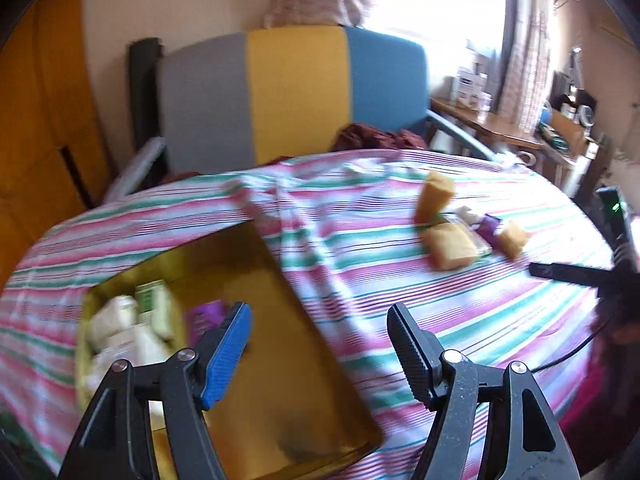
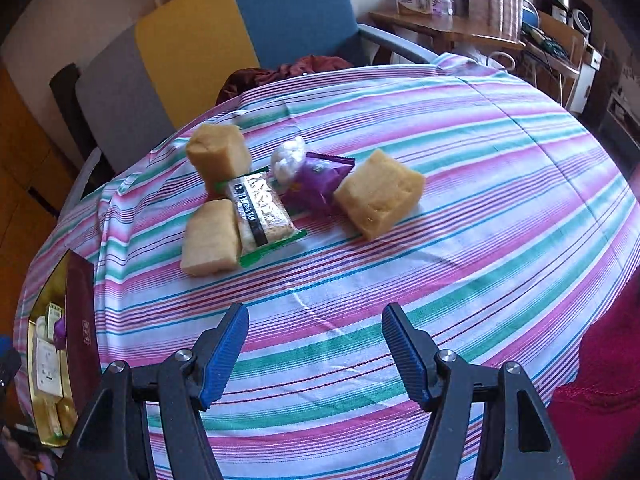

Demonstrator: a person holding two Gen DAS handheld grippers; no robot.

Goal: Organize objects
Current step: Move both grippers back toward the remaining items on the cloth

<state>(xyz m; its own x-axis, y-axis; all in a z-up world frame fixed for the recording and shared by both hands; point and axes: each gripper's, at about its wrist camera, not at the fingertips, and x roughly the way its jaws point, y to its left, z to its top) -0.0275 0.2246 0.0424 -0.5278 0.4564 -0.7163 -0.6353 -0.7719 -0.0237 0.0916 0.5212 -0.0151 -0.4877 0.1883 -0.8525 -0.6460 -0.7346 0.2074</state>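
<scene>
Looking through the left wrist view: left gripper (image 1: 318, 322), jaws spread wide, nothing between them, touching nothing. Below it, near left, a gold tray (image 1: 320, 364) sits on the surface (image 1: 460, 300), which is covered in a pink, green and white striped cloth. Contents of tray, at its left end: several pale packets (image 1: 120, 332), blurred, and one purple packet (image 1: 206, 316) just beside them. Remainder of the tray floor is bare. Far right on the cloth: three tan blocks (image 1: 450, 246) grouped with small wrappers between them. A grey, yellow and blue chair (image 1: 296, 92) stands beyond the far edge. At the right margin, a dark shape that appears to be the other gripper, too blurred to read.

Right wrist view: right gripper (image 2: 314, 326), jaws likewise spread, empty, hanging above bare striped cloth. Items loose on the surface, far of the gripper, clustered together:
- tan block, far left, upright
- tan block, near left, lying flat, touching a green-edged wrapped bar (image 2: 264, 212)
- tan block (image 2: 378, 194), right, tilted
- purple wrapper (image 2: 316, 180), between bar and right block
- small white packet (image 2: 288, 158), just behind the purple wrapper

The tray shows at the near left edge, partly hidden by a dark red lid (image 2: 82, 320).
</scene>
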